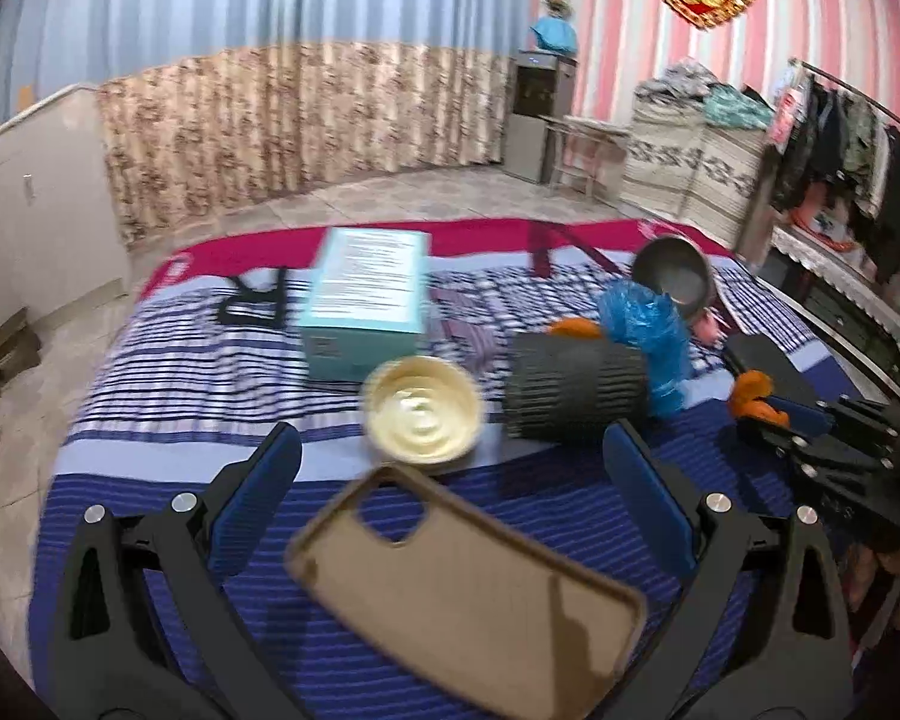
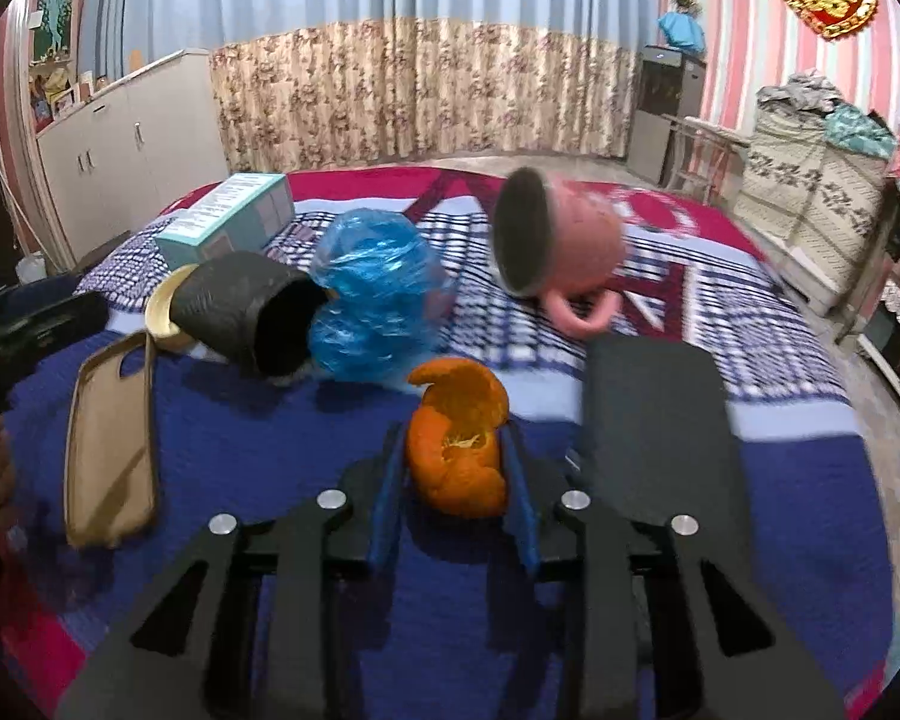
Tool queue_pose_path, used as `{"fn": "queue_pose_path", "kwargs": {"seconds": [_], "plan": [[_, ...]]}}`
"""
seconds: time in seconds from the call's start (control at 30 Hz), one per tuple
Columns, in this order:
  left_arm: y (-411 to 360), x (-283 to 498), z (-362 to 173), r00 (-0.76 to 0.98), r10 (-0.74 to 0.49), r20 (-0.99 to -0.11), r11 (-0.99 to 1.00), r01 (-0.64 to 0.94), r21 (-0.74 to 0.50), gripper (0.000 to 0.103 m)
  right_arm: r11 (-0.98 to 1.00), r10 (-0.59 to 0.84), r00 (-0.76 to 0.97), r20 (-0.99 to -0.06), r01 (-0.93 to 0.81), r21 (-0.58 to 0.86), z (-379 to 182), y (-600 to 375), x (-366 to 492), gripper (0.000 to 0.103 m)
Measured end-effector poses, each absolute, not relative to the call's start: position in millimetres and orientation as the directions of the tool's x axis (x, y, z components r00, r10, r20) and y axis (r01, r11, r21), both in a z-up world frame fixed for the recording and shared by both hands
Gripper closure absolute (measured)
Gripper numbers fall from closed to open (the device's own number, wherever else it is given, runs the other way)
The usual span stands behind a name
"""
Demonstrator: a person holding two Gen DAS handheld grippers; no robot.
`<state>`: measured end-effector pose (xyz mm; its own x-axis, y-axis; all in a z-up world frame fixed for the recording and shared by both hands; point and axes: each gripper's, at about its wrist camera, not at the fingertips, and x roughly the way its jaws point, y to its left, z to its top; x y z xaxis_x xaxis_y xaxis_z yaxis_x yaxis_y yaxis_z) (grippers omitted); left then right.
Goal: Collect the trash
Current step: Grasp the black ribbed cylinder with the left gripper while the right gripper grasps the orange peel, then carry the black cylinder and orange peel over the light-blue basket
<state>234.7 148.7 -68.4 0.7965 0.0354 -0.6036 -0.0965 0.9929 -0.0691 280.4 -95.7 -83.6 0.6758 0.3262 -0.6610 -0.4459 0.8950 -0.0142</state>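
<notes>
A small black bin (image 2: pixel 252 312) lies on its side on the striped bedspread, with its crumpled blue liner bag (image 2: pixel 372 300) spilling from its mouth. It also shows in the left wrist view (image 1: pixel 576 390) with the bag (image 1: pixel 648 330). My right gripper (image 2: pixel 456 450) is shut on an orange peel (image 2: pixel 456 450) and holds it just in front of the bin. My left gripper (image 1: pixel 450 456) is open and empty, above a tan phone case (image 1: pixel 468 594). The right gripper with the peel (image 1: pixel 756 396) shows at the right in the left wrist view.
A cream bowl (image 1: pixel 423 408), a teal box (image 1: pixel 369 300), a pink mug on its side (image 2: pixel 564 240) and a flat black object (image 2: pixel 660 426) lie on the bedspread (image 2: pixel 270 456). Cabinets (image 2: pixel 126 150), curtains and a clothes rack surround the bed.
</notes>
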Motion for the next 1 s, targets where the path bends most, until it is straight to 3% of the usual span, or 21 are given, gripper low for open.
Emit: {"fn": "queue_pose_path", "kwargs": {"seconds": [0.43, 0.47, 0.6, 1.0], "plan": [[100, 292, -88, 0.730, -0.030, -0.683, 0.998, -0.018, -0.062, 0.006, 0.962, 0.223, 0.755, -0.616, -0.274, 0.012, -65, -192, 234, 0.071], [99, 296, -91, 0.714, -0.037, -0.700, 0.998, -0.014, -0.067, 0.008, 0.966, 0.214, 0.760, -0.613, -0.259, 0.016, -64, -198, 231, 0.071], [99, 302, -99, 0.673, -0.068, -0.737, 0.996, 0.009, -0.084, 0.032, 0.976, 0.192, 0.777, -0.599, -0.215, 0.034, -60, -219, 221, 0.071], [74, 247, -60, 0.764, -0.045, -0.643, 0.998, 0.007, -0.061, 0.035, 0.995, 0.103, 0.834, -0.542, -0.075, 0.073, -39, -293, 182, 0.071]]}}
